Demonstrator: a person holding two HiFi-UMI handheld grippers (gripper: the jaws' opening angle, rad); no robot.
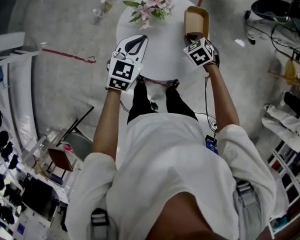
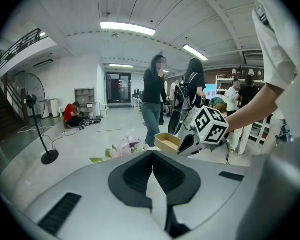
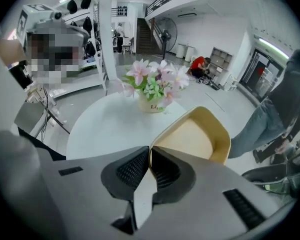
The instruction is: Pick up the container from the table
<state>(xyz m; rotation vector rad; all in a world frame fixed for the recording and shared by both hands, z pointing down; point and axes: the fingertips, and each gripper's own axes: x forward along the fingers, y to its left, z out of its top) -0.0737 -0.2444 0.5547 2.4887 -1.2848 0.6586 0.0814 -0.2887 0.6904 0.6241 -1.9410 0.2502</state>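
A tan, open, oblong container [image 1: 196, 19] hangs over the far right part of the round white table [image 1: 160, 49]. My right gripper [image 1: 192, 35] is shut on its near rim. In the right gripper view the jaws [image 3: 150, 151] pinch the container's wall [image 3: 190, 136], and the container looks raised off the table [image 3: 105, 124]. My left gripper [image 1: 135, 43] hovers over the table's left side, shut, with nothing in it [image 2: 152, 156]. From the left gripper view the container [image 2: 167, 141] shows beside the right gripper's marker cube.
A pot of pink flowers [image 1: 152, 5] [image 3: 152, 86] stands at the table's far edge, left of the container. People [image 2: 153, 99] stand beyond the table. A floor fan [image 2: 40, 119], shelving [image 1: 5, 134] at left, a chair [image 1: 75, 144] and floor cables [image 1: 260, 31] surround it.
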